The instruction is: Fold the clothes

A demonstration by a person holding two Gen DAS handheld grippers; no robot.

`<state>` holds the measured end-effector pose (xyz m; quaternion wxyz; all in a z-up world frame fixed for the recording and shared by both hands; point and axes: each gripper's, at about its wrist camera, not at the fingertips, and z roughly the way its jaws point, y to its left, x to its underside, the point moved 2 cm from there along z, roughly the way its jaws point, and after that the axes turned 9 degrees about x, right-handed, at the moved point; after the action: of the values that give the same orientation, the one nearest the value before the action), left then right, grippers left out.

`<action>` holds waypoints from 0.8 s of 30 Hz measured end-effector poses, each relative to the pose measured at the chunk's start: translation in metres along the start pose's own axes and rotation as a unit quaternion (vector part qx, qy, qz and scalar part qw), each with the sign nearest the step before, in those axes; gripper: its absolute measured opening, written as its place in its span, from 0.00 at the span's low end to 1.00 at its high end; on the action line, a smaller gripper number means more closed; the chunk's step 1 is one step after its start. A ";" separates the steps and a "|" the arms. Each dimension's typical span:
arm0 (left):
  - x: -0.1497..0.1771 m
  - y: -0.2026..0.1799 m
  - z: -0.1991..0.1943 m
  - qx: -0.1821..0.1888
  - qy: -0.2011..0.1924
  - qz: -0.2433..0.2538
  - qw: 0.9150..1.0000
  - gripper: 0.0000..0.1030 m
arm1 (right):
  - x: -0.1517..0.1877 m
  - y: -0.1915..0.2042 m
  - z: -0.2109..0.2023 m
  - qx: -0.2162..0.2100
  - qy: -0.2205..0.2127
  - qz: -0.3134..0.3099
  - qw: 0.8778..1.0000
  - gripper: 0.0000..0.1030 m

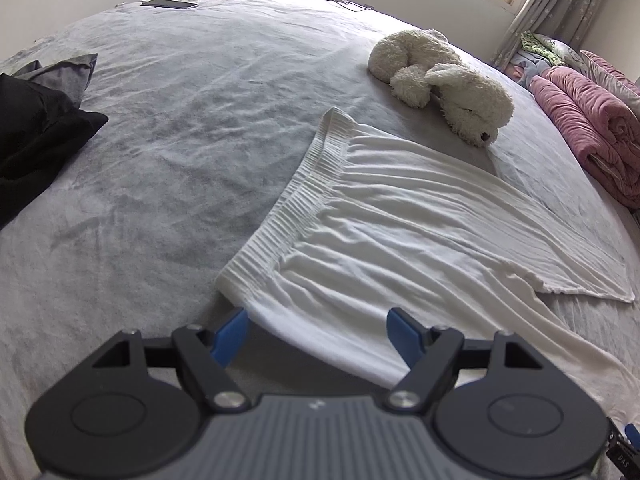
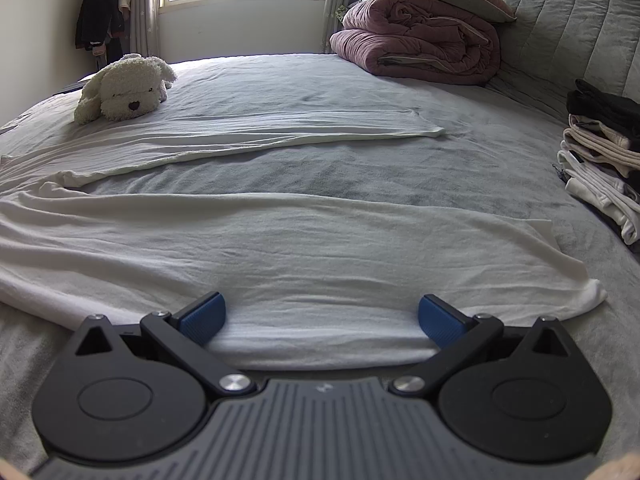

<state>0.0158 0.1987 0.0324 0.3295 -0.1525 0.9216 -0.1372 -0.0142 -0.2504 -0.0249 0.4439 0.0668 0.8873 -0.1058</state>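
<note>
White trousers (image 1: 384,216) lie spread flat on the grey bed, ribbed waistband (image 1: 288,208) toward the left in the left wrist view. My left gripper (image 1: 318,328) hovers open over the near corner of the waist, blue fingertips (image 1: 232,334) straddling the cloth edge without pressing it. In the right wrist view the two legs run across the bed, the near leg (image 2: 304,248) just ahead and the far leg (image 2: 248,132) behind. My right gripper (image 2: 320,320) stands open over the near leg's front edge, nothing clamped.
A white plush dog (image 1: 444,84) (image 2: 124,88) lies past the trousers. A rolled pink quilt (image 2: 420,40) sits at the headboard. A stack of folded clothes (image 2: 600,160) stands at the right. Dark garments (image 1: 36,128) lie at the left, and flat devices (image 1: 170,3) at the bed's far edge.
</note>
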 end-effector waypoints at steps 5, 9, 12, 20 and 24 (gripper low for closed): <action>0.005 0.000 -0.004 0.006 0.008 -0.020 1.000 0.75 | 0.000 0.000 0.000 0.000 -0.001 0.001 1.000 1.00; 0.007 0.010 -0.012 0.007 0.008 -0.056 0.998 0.67 | 0.000 0.001 0.001 0.001 0.000 0.000 1.000 1.00; 0.003 0.020 -0.020 -0.007 -0.012 -0.067 0.998 0.60 | 0.000 0.000 0.001 -0.001 0.000 0.002 1.000 1.00; 0.003 0.044 -0.024 0.002 -0.011 -0.126 0.992 0.55 | -0.005 -0.001 0.002 -0.002 0.010 -0.016 1.000 1.00; 0.003 0.040 -0.019 0.013 -0.024 -0.122 0.992 0.55 | -0.009 -0.016 0.001 0.006 0.010 0.001 1.000 1.00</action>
<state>-0.0066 0.2369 0.0304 0.3346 -0.2632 0.8858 -0.1846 -0.0116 -0.2660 -0.0167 0.4349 0.0717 0.8909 -0.1098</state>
